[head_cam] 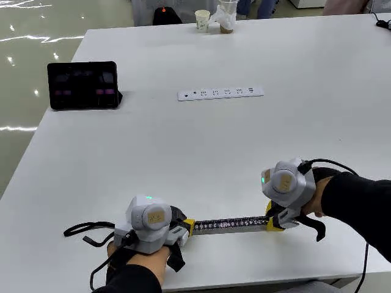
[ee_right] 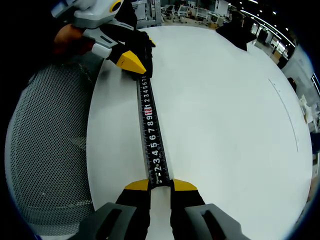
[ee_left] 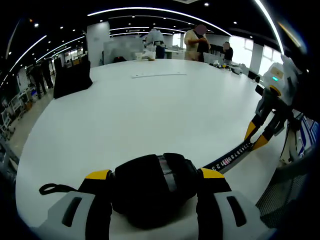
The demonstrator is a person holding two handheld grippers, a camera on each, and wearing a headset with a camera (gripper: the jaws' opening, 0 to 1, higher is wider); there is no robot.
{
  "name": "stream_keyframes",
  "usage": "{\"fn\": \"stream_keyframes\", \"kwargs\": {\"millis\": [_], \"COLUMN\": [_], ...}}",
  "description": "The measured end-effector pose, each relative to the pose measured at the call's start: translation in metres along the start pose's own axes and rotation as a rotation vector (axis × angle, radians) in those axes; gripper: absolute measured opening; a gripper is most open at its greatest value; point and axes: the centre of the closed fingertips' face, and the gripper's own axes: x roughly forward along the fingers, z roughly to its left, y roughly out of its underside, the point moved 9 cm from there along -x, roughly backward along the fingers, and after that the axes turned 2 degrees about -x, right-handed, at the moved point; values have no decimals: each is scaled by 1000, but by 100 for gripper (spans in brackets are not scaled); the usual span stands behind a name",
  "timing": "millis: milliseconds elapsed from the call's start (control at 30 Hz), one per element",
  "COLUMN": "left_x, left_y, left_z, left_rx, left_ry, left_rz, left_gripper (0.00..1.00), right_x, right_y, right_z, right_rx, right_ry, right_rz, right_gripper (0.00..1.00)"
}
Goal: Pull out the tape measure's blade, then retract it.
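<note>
My left gripper [head_cam: 186, 227] is clenched on the black tape measure case [ee_left: 150, 187] near the table's [head_cam: 214, 140] front edge. My right gripper [ee_right: 160, 186] pinches the tip of the drawn blade [ee_right: 150, 130]. If that pinch slips, I expect the blade to whip back uncontrolled.

my left gripper [ee_left: 155, 176] and right gripper [ee_right: 161, 186]: pale grey, yellow tips | tape measure [ee_left: 150, 192]: black | its blade [ee_right: 151, 132]: black, white numerals, red patch | table [head_cam: 244, 140]: white | tablet [head_cam: 82, 85]: black
</note>
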Motion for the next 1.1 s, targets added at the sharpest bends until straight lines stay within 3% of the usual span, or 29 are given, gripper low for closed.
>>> {"fn": "stream_keyframes", "kwargs": {"millis": [1100], "left_x": [1], "left_y": [0], "left_z": [0], "left_rx": [6], "left_ry": [2], "left_rz": [1], "left_gripper": [64], "right_x": [6], "right_y": [-15], "right_z": [-2], "right_rx": [8], "right_ry": [-14], "right_rz": [31], "right_gripper": [11]}}
